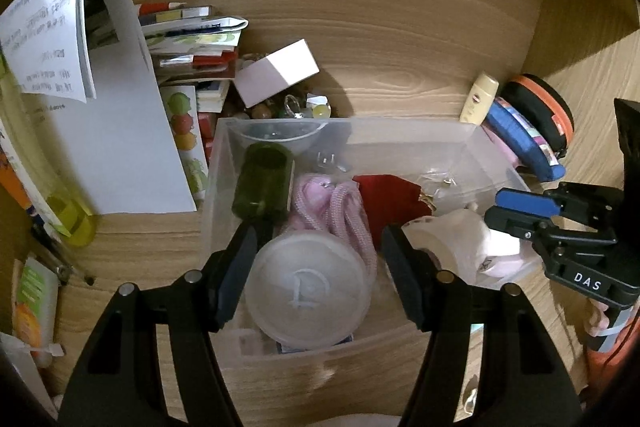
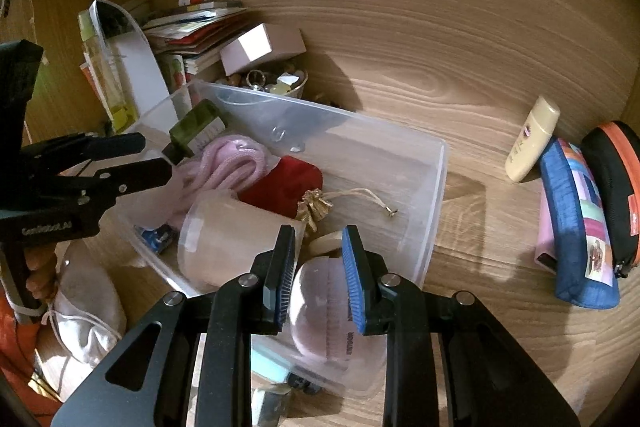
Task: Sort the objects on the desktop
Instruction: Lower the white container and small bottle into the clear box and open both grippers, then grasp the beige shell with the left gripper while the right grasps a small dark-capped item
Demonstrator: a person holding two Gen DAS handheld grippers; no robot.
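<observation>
A clear plastic bin [image 1: 416, 133] [image 2: 434, 187] on the wooden desk holds a translucent round jar [image 1: 308, 291] [image 2: 224, 239], a green bottle [image 1: 264, 183] [image 2: 194, 129], pink rope [image 1: 340, 215] [image 2: 232, 163], a red pouch [image 1: 390, 203] [image 2: 286, 183] and a pink-white soft item [image 1: 472, 243] [image 2: 332, 311]. My left gripper [image 1: 316, 267] [image 2: 154, 159] is open, its fingers on either side of the jar. My right gripper [image 2: 318, 267] [image 1: 516, 207] is partly open around the pink-white item at the bin's near right corner; contact is unclear.
A cream lotion bottle [image 1: 478, 99] [image 2: 532, 139], a blue patterned pouch [image 1: 520, 143] [image 2: 580, 227] and a black-orange case [image 1: 544, 111] [image 2: 616, 183] lie right of the bin. Books [image 1: 188, 39], a white box [image 1: 276, 73] on a trinket bowl [image 2: 280, 81] and papers [image 1: 108, 107] crowd the back left.
</observation>
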